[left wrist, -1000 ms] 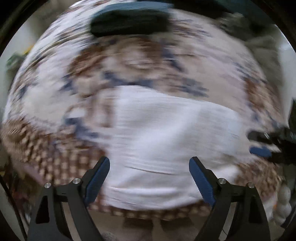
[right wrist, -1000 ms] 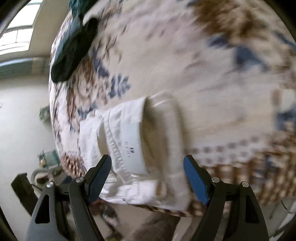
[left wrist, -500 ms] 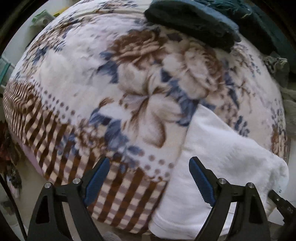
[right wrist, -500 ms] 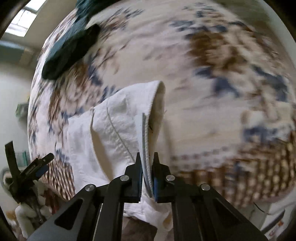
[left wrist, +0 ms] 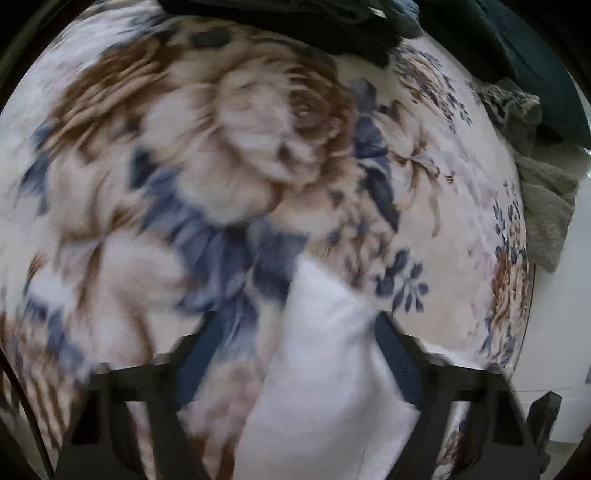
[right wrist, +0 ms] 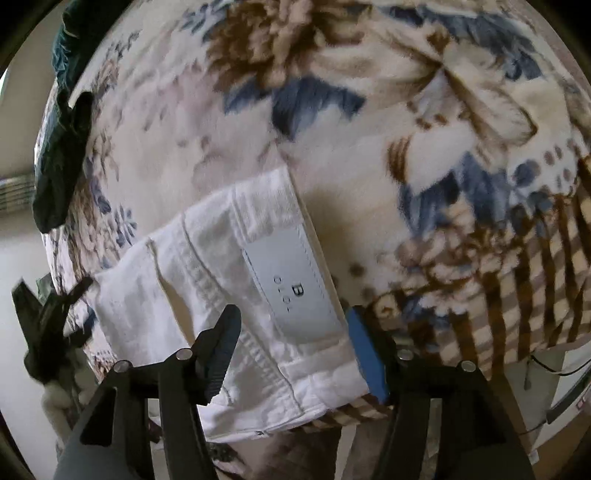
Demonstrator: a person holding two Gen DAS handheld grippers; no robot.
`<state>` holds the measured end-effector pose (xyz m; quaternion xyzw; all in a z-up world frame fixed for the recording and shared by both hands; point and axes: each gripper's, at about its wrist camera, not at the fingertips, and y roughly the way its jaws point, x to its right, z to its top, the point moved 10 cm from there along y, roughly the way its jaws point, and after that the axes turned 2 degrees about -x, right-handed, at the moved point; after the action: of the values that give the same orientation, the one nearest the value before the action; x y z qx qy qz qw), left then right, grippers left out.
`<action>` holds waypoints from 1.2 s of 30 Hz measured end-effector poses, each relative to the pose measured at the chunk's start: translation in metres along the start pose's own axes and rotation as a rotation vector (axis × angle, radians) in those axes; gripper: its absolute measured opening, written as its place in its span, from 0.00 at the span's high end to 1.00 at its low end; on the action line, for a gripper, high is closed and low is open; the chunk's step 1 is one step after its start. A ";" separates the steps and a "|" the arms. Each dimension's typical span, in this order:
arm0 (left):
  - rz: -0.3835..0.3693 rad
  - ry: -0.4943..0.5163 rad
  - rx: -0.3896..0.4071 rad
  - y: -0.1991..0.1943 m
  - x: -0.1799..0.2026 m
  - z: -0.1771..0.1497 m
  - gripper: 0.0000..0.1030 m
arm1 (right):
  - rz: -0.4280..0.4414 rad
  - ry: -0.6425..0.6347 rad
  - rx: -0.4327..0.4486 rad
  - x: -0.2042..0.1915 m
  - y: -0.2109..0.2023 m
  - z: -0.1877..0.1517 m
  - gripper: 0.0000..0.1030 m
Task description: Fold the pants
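The white pants (right wrist: 236, 295) lie folded in a compact bundle near the front edge of the floral blanket (right wrist: 332, 110), waistband patch facing up. My right gripper (right wrist: 295, 347) is open, its fingers straddling the waistband end without clamping it. In the blurred left wrist view the pants (left wrist: 325, 369) show as a white fold between the fingers of my left gripper (left wrist: 295, 362), which is open. The left gripper also shows at the left edge of the right wrist view (right wrist: 48, 321), beside the bundle's far end.
Dark green and black clothes (left wrist: 332, 26) are piled at the far side of the blanket (left wrist: 221, 147); they also show in the right wrist view (right wrist: 62, 147). Grey-green cloths (left wrist: 543, 199) lie at the right edge. The blanket's striped border (right wrist: 517, 295) drops off at the front.
My right gripper has let go of the waistband and opened; the bundle now lies flat. My left gripper has moved forward and right over the pants' end.
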<state>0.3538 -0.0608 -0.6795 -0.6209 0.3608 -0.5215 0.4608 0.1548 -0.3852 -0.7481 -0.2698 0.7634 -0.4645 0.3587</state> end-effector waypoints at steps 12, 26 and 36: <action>-0.119 -0.144 -0.060 -0.009 -0.023 0.000 0.56 | 0.024 0.112 0.011 0.017 -0.004 -0.019 0.39; -0.056 -0.035 -0.092 -0.001 -0.021 -0.101 0.66 | 0.273 0.283 0.030 0.013 0.049 -0.079 0.77; -0.140 -0.100 -0.154 -0.012 -0.023 -0.101 0.56 | 0.364 0.248 -0.058 0.019 0.042 -0.070 0.26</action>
<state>0.2504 -0.0556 -0.6722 -0.7035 0.3322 -0.4913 0.3916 0.0840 -0.3451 -0.7697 -0.0787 0.8507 -0.3996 0.3322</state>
